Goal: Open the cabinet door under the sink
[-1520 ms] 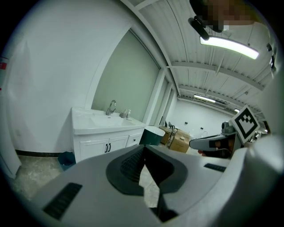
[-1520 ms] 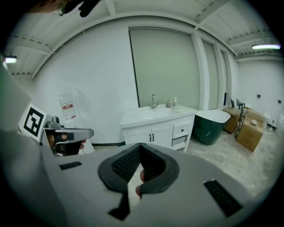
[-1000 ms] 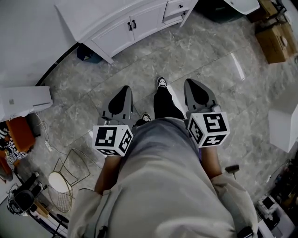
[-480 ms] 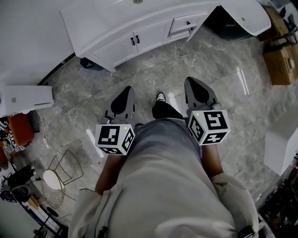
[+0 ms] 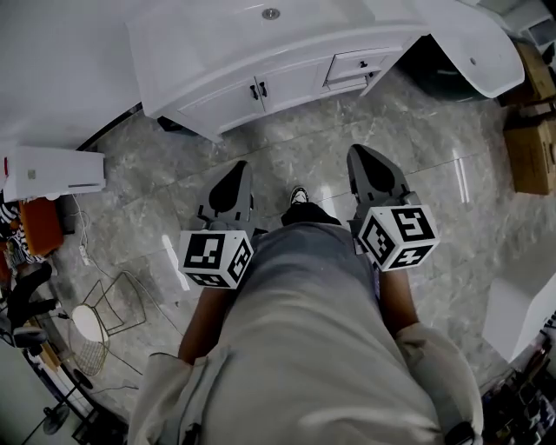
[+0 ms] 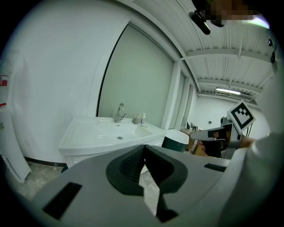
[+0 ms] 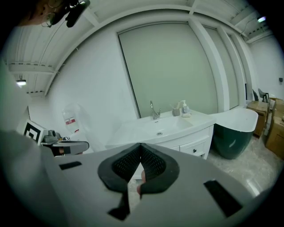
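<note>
Your left gripper (image 5: 233, 178) at 10 o'clock, jaws together on nothing, your right gripper (image 5: 365, 165) at 2 o'clock the same, cabinet door (image 5: 291, 83) closed at 12 o'clock under the sink (image 5: 261, 30), well apart.

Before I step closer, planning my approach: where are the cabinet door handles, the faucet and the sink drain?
cabinet door handles (image 5: 254, 91), head view, left handle
faucet (image 7: 153, 111), right gripper view, its neck
sink drain (image 5: 271, 14), head view, centre
</note>
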`<action>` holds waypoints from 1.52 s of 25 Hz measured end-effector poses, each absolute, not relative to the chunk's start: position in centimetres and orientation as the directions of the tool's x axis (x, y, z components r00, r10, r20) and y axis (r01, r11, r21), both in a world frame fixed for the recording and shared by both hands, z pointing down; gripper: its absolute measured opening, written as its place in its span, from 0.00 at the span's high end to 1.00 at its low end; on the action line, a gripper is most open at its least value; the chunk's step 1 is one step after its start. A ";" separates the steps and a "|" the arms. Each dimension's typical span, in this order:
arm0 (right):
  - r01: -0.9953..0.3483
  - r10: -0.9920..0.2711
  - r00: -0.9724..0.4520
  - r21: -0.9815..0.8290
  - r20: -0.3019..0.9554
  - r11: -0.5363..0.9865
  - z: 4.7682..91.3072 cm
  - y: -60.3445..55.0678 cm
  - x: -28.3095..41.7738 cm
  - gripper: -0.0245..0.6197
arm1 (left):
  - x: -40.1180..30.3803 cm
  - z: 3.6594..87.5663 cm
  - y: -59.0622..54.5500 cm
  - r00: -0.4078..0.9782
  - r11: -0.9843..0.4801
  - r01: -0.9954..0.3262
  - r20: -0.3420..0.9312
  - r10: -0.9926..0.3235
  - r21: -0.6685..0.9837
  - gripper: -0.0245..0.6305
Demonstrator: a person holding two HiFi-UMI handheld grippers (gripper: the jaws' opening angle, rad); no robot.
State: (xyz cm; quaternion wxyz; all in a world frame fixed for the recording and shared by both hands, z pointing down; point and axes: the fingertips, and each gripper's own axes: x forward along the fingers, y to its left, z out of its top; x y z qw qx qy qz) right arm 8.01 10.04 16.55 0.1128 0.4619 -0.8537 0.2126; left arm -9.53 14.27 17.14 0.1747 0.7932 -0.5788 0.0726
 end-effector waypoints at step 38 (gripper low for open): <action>-0.712 -0.579 -0.669 -0.177 0.467 0.680 26.2 0.1 -1.7 0.95 | -14.2 24.2 6.2 0.126 -0.025 -0.970 0.411 -0.903 0.242 0.96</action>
